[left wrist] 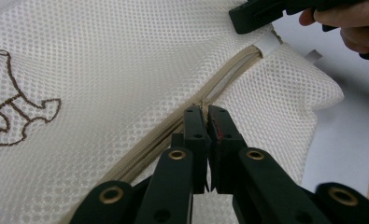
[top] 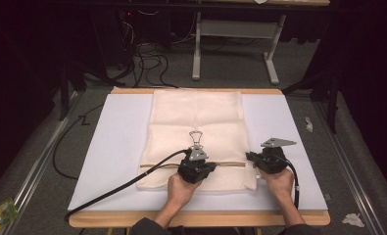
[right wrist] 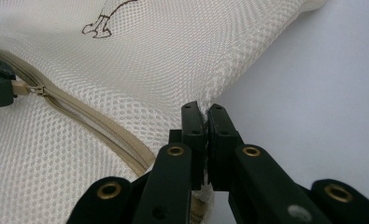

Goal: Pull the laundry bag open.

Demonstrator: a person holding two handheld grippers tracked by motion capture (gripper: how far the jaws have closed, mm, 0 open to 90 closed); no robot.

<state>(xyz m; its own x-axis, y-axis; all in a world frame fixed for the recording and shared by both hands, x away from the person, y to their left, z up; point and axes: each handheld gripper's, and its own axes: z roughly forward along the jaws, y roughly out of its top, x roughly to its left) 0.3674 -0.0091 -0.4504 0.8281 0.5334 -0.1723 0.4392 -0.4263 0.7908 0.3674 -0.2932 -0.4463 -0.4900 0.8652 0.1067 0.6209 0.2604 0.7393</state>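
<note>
A cream mesh laundry bag (top: pixel 197 132) lies flat on a white table (top: pixel 112 147). The left gripper (left wrist: pixel 204 112), jaws pressed together, pinches the zipper pull (right wrist: pixel 35 88) midway along the beige zipper (left wrist: pixel 229 77). The right gripper (right wrist: pixel 204 112), also clamped, holds the bag's edge at the zipper's end. The zipping step seems underway; next, the pull likely needs sliding along while the right side keeps the fabric taut

Light from above makes the white counter (top: pixel 279 122) bright, while the room around it is very dark. The high view looks soft. Close up, the black jaws look a bit blurry.
</note>
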